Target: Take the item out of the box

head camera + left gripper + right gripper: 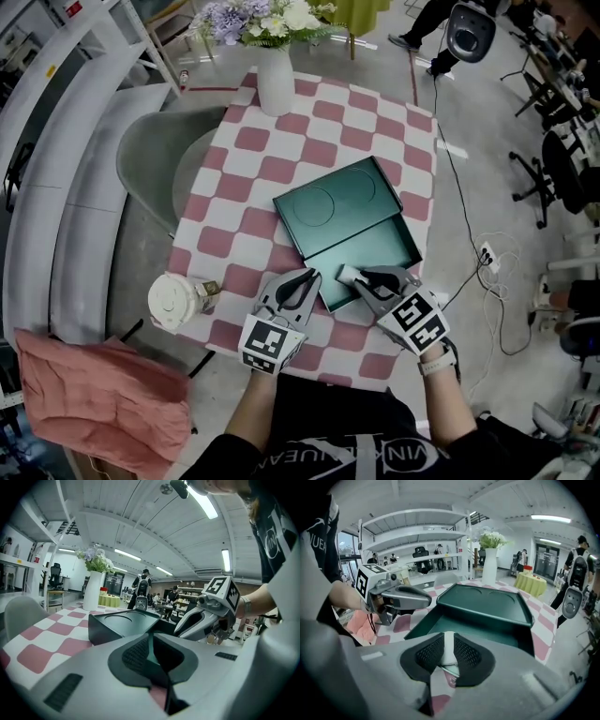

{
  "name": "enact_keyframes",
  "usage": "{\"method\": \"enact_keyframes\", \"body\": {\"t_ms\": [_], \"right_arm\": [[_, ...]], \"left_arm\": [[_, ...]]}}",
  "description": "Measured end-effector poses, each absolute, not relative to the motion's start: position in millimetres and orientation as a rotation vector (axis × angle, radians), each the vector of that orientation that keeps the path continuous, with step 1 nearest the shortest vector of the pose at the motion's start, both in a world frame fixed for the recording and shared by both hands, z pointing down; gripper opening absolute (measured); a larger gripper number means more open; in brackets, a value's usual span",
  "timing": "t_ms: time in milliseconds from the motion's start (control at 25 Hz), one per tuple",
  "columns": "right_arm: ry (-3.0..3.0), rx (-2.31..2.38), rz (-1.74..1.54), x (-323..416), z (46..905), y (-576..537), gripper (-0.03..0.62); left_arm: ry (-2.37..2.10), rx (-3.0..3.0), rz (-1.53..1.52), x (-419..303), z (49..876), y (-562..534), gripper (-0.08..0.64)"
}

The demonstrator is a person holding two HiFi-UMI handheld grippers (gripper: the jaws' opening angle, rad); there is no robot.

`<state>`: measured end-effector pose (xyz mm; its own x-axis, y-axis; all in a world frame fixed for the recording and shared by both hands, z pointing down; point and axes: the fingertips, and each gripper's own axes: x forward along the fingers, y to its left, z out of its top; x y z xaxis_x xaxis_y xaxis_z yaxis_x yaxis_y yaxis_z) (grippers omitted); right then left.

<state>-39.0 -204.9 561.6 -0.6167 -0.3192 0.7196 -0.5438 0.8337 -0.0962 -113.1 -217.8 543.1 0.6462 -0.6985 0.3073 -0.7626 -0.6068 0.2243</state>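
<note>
Nearest, the print on the shirt (319, 450) was cut off. Over the near edge of the tabletop (234, 187), the left gripper (313, 275) had its jaws together, empty. The right gripper (348, 274) had its jaws clamped on one small white item (448, 646), its kind unclear, at the near rim of the one open green box (370, 251). One vase (276, 82) stood farthest.

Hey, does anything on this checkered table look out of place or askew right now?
The white-lidded cup sits right at the near left edge of the table and seems to overhang it, so a knock might tip it off. The green lid lies overlapping the far rim of the open box. Nothing else stands out.
</note>
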Motion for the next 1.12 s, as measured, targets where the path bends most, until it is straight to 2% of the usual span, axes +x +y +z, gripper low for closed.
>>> {"method": "enact_keyframes", "body": {"t_ms": [520,1120], "right_arm": [[-1.978,0.426,0.39,-57.2,597.4,-209.1,0.196],[-1.847,0.407,0.406,-52.4,616.6,-211.9,0.201]], "left_arm": [[-1.144,2.537,0.211,-120.0,542.8,-227.0,0.031],[-1.086,2.552,0.171,-122.2,544.3,-224.8,0.031]]}}
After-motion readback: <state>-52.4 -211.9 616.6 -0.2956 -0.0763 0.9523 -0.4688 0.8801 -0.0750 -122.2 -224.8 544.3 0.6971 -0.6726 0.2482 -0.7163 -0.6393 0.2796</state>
